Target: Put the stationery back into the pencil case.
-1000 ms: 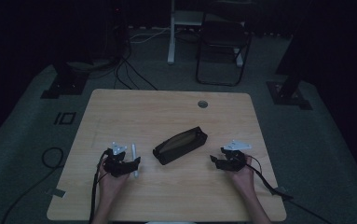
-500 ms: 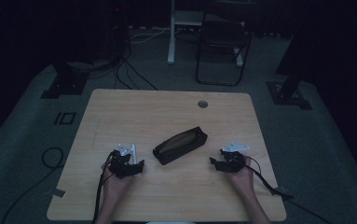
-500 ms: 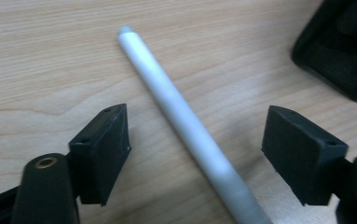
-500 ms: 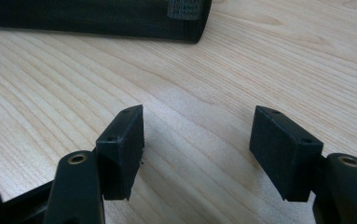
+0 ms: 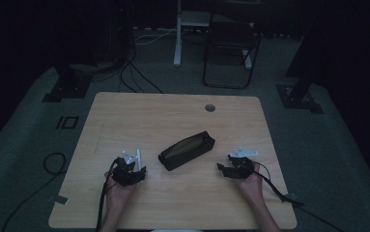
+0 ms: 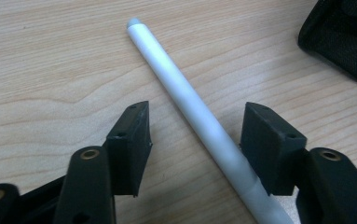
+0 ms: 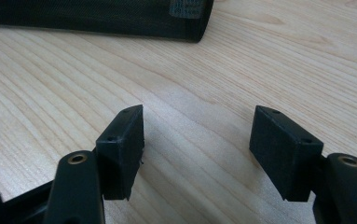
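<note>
The table [image 6: 50,56] is pale wood with a clear lengthwise grain and a smooth, faintly satin finish. On it lies a pen [image 6: 190,107] of smooth, matt light-grey plastic, and beside it a black pouch [image 7: 97,16] of finely woven, matt cloth. The pads [image 7: 122,149] of both grippers look like matt black plastic or rubber.

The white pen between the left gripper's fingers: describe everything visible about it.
The white pen is a slim, smooth, round stick, matte white like plastic, with a slightly greyer rounded tip at its far end. It lies flat on the wooden table, running diagonally between the left gripper's fingers, close against the right one. The jaws have just been closing around it but do not yet pinch it. Its near end is hidden below the frame.
</note>
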Demonstrator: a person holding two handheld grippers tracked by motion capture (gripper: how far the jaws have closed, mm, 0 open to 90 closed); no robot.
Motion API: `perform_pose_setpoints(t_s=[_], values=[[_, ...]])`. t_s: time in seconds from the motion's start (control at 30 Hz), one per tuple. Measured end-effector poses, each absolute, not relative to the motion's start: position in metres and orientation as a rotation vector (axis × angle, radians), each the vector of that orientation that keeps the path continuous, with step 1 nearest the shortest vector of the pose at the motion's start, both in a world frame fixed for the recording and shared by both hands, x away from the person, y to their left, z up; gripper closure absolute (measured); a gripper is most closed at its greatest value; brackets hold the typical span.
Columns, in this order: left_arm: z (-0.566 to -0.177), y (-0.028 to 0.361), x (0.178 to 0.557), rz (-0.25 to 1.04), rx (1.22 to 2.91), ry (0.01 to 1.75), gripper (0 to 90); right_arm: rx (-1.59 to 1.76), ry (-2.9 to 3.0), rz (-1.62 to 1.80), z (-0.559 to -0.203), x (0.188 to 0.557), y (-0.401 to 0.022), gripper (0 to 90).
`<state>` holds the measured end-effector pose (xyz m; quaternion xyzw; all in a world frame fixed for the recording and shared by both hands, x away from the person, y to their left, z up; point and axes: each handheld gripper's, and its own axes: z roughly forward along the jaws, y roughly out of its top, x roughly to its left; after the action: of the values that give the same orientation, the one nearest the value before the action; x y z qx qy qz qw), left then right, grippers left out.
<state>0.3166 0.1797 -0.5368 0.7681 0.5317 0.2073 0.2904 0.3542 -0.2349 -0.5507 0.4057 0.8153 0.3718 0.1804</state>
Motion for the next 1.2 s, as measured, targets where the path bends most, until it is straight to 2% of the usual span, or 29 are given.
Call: perform_pose_setpoints(t_s=[0.7, 0.97, 1.2], values=[[-0.5327, 0.1839, 0.306, 0.53, 2.072, 1.422, 70.4, 1.136, 2.312, 1.051, -0.5508, 0.3548, -0.235, 34.2], [-0.5325, 0.1873, 0.3063, 0.525, 2.075, 1.413, 77.5, 1.135, 2.314, 1.052, -0.5508, 0.355, -0.235, 34.2], [-0.5324, 0.188, 0.3069, 0.536, 2.1, 1.382, 78.4, 1.125, 2.323, 1.053, -0.5508, 0.3554, -0.2354, 33.7]])
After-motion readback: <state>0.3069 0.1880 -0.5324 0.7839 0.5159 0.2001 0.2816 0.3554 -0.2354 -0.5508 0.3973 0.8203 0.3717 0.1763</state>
